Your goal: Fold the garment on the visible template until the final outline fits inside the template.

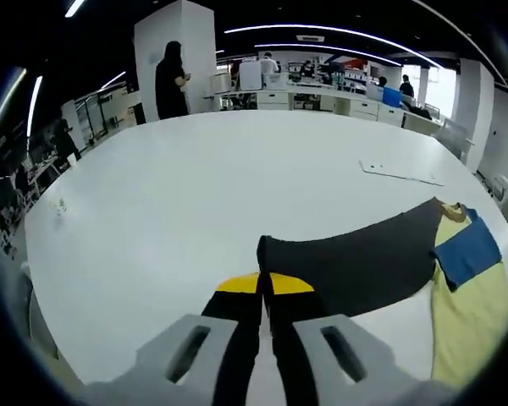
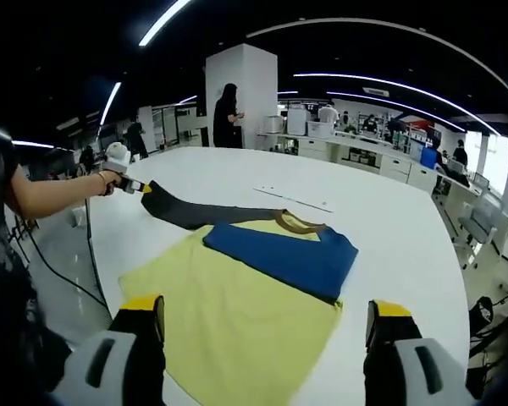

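Two claws | left claw [image 1: 265, 296] pinching garment [image 2: 262, 279] sleeve | right claw [image 2: 267, 326] spread

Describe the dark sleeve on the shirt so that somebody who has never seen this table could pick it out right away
On the big white table lies a shirt with a pale yellow body and a blue panel near the collar. The dark grey sleeve stretches out from the collar to the left gripper, which is shut on its cuff. It is the shirt's only dark, long, narrow part.

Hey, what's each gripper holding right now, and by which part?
Left gripper pinches the dark sleeve at its cuff end. Right gripper is open, holding nothing.
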`<state>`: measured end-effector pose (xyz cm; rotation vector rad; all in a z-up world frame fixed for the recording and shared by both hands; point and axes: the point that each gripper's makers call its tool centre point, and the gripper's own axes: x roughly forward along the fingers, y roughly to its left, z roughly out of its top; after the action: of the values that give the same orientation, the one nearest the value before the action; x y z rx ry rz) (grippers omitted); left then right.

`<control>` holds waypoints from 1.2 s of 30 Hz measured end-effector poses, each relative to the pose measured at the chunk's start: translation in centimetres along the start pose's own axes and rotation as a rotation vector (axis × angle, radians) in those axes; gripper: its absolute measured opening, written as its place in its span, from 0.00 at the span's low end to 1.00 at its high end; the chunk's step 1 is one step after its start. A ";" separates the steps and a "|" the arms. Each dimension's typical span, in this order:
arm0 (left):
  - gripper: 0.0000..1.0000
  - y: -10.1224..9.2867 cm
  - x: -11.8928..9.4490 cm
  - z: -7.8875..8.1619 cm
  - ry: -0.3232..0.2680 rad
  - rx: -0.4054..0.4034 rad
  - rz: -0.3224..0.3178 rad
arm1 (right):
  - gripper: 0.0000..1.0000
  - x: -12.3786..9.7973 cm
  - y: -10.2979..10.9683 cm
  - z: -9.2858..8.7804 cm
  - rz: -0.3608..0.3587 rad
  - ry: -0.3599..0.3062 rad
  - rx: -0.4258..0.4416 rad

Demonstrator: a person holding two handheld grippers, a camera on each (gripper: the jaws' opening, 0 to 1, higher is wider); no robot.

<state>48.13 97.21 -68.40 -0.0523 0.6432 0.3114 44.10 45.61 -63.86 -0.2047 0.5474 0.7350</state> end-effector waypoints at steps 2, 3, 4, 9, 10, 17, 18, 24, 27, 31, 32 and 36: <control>0.00 -0.6 0.0 0.3 -0.003 -0.004 -0.016 | 1.00 0.0 0.0 0.0 0.002 -0.002 -0.001; 0.00 -1.0 0.1 0.4 0.000 -0.019 -0.031 | 1.00 0.0 0.1 0.0 0.005 -0.002 0.000; 0.00 -1.5 0.1 0.5 0.005 -0.036 -0.046 | 1.00 0.0 0.1 0.0 0.006 -0.003 0.001; 0.00 -3.2 0.1 1.4 0.001 -0.016 -0.073 | 1.00 0.0 0.4 -0.2 0.012 -0.004 0.004; 0.00 -3.6 0.0 1.6 -0.001 -0.012 -0.082 | 1.00 0.0 0.4 -0.2 0.013 -0.006 0.005; 0.00 -7.7 -0.1 3.0 -0.010 0.048 -0.175 | 1.00 0.3 0.9 -0.6 0.030 0.004 0.000; 0.00 -8.0 -0.1 3.1 -0.011 0.050 -0.181 | 1.00 0.3 0.9 -0.7 0.029 0.006 0.000; 0.00 -10.6 -0.5 4.2 -0.025 0.079 -0.237 | 1.00 0.3 1.3 -0.8 0.046 0.008 -0.012; 0.00 -12.0 -0.7 4.7 -0.031 0.098 -0.263 | 1.00 0.3 1.5 -0.9 0.053 0.010 -0.025; 0.00 -13.7 -0.8 5.1 -0.034 0.109 -0.296 | 1.00 0.3 1.7 -0.7 0.070 -0.003 -0.018; 0.00 -14.1 -0.9 5.2 -0.035 0.113 -0.303 | 1.00 0.3 1.7 -0.6 0.071 -0.003 -0.018; 0.00 -16.3 -1.2 5.9 -0.046 0.128 -0.344 | 1.00 0.3 1.7 -0.7 0.076 0.004 -0.026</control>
<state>55.55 82.19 -63.75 -0.0321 0.5958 -0.0603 42.82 46.81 -64.66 -0.2102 0.5520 0.8155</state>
